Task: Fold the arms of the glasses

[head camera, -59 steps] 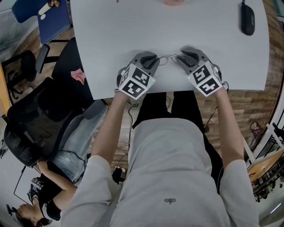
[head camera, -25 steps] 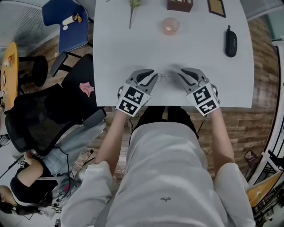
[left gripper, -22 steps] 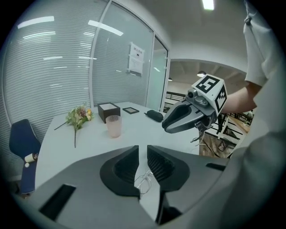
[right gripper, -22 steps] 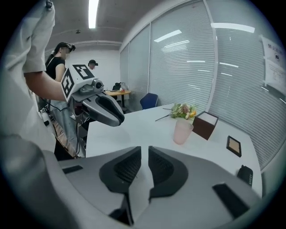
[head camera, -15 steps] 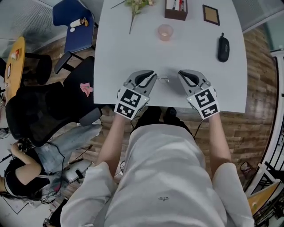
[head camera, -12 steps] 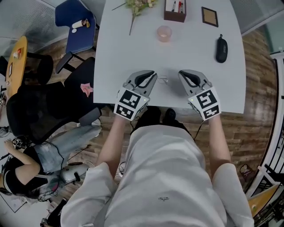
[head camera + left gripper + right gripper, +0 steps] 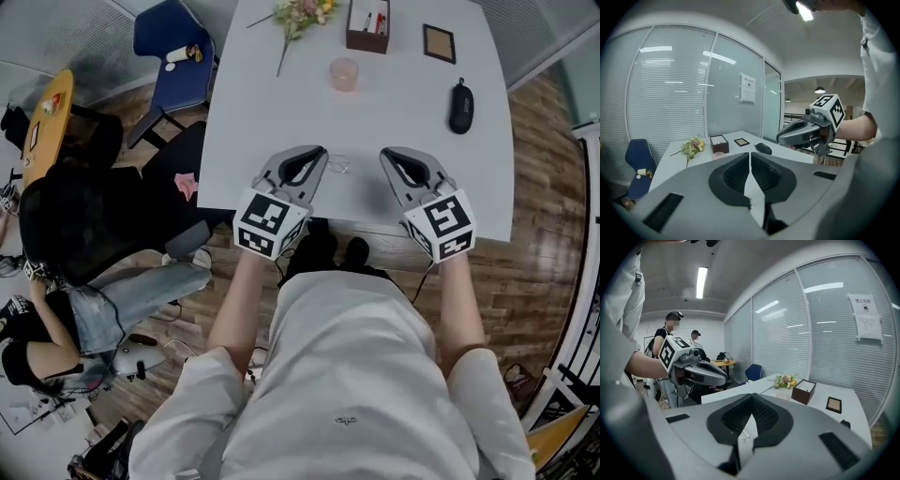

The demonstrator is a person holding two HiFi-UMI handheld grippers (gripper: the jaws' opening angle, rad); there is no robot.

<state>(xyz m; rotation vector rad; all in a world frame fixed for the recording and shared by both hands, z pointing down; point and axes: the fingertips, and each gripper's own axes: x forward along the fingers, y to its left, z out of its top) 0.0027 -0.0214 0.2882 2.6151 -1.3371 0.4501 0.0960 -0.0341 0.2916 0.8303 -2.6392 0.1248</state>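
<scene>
Thin wire-framed glasses (image 7: 338,166) lie flat on the white table (image 7: 403,108) near its front edge

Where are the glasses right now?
In the head view, the thin wire-framed glasses lie on the white table near its front edge, between the left gripper and the right gripper.

The left gripper (image 7: 749,159), jaws just closed and touching, holds nothing; ahead and right of it hovers the right gripper (image 7: 783,137).
</scene>
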